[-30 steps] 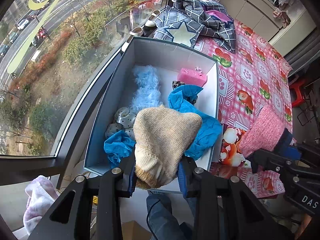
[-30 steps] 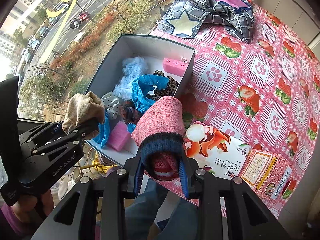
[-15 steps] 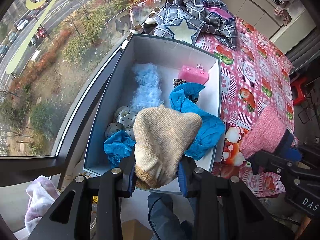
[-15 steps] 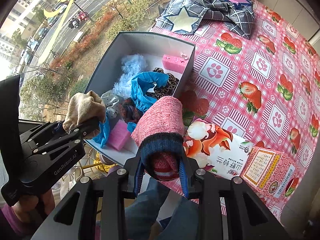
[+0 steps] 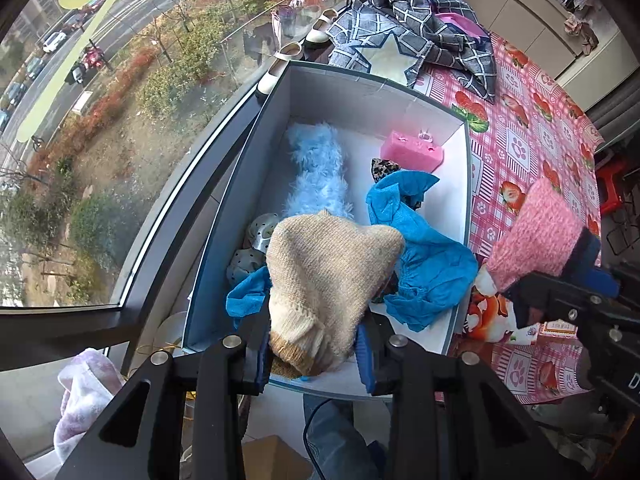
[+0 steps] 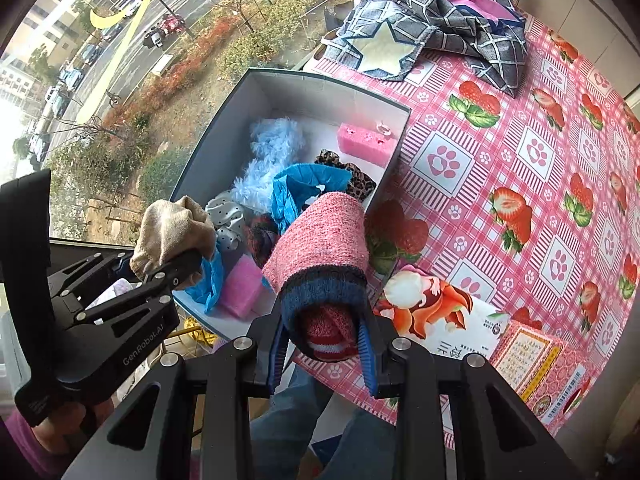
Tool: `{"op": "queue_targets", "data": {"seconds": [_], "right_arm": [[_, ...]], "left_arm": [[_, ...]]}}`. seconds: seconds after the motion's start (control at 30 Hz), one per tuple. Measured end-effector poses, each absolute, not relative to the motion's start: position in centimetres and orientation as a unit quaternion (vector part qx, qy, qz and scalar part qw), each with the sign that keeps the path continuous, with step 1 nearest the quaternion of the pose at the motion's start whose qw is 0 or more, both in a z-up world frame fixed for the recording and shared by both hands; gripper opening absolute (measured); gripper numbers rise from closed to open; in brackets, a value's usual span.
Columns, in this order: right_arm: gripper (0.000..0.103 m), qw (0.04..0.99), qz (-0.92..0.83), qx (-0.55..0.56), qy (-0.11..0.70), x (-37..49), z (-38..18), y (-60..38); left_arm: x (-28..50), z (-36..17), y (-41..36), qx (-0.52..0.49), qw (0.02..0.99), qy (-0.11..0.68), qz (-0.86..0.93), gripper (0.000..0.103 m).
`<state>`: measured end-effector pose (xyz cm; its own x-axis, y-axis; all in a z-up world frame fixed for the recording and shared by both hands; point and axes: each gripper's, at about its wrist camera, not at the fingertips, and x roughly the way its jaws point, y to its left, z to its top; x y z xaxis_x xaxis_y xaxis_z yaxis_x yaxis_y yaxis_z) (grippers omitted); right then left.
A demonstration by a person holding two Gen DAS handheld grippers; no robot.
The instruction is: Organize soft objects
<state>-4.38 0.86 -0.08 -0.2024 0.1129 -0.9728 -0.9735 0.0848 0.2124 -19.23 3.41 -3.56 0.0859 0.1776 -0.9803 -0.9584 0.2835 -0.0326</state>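
Note:
My left gripper (image 5: 316, 354) is shut on a beige knit sock (image 5: 328, 276) and holds it over the near end of an open grey box (image 5: 360, 92). The sock also shows in the right wrist view (image 6: 172, 232). My right gripper (image 6: 322, 354) is shut on a pink knit sock with a dark blue cuff (image 6: 320, 248), held above the box's near right corner; it also shows in the left wrist view (image 5: 540, 236). Inside the box lie a light blue fluffy piece (image 5: 318, 168), blue cloth (image 5: 424, 252), a pink sponge (image 5: 412, 152) and a leopard-print piece (image 6: 352, 180).
The box (image 6: 328, 84) stands at the table's left edge by a window. A pink strawberry tablecloth (image 6: 520, 160) covers the table. A grey checked cloth with a star (image 6: 432, 28) lies at the far end. A printed packet (image 6: 440, 316) and a pink carton (image 6: 536, 364) lie near right.
Almost nothing has changed. Both grippers still hold their socks; the views have shifted only slightly toward the box.

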Motion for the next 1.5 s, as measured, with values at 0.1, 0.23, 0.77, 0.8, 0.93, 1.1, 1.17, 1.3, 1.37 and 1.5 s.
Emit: {"op": "queue_targets", "data": {"seconds": [0.1,0.23,0.77,0.8,0.93,1.1,1.17,1.3,1.37,1.5], "right_arm": [[0.032,0.491,0.553,-0.395,0.545,-4.7,-0.2,2.4],[0.032,0.491,0.555,-0.404,0.536,-5.2,-0.4,4.3],[0.056,0.496,0.561,-0.415,0.517,-5.4,0.1,6.0],[0.068,0.497,0.560,-0.415,0.517,-5.4,0.2,5.9],[0.097,0.510,0.558,-0.406,0.513,-4.9,0.6,5.3],[0.097,0.504,0.549,-0.407,0.528,-4.6,0.3,4.9],[0.102,0.501,0.545,-0.410,0.533,-4.7,-0.1,4.7],[0.102,0.501,0.543,-0.415,0.531,-4.9,-0.4,4.0],[0.102,0.499,0.541,-0.418,0.532,-5.0,-0.6,3.7],[0.102,0.494,0.539,-0.420,0.537,-5.3,-0.9,3.2]], "left_arm": [[-19.1,-3.9,3.8,-0.389,0.622,0.506,0.454,0.037],[-18.8,-4.4,4.3,-0.387,0.620,0.512,0.452,0.041],[-18.4,-4.5,3.7,-0.370,0.613,0.520,0.465,0.086],[-18.3,-4.4,3.6,-0.369,0.614,0.520,0.466,0.086],[-18.2,-4.1,3.3,-0.350,0.602,0.529,0.485,0.086],[-18.7,-4.1,3.5,-0.378,0.600,0.522,0.475,0.086],[-18.7,-4.2,3.4,-0.382,0.600,0.522,0.471,0.086],[-18.7,-4.1,2.7,-0.385,0.608,0.523,0.457,0.086],[-18.7,-4.1,2.4,-0.387,0.609,0.524,0.452,0.086],[-19.1,-4.0,2.0,-0.393,0.608,0.523,0.449,0.086]]}}
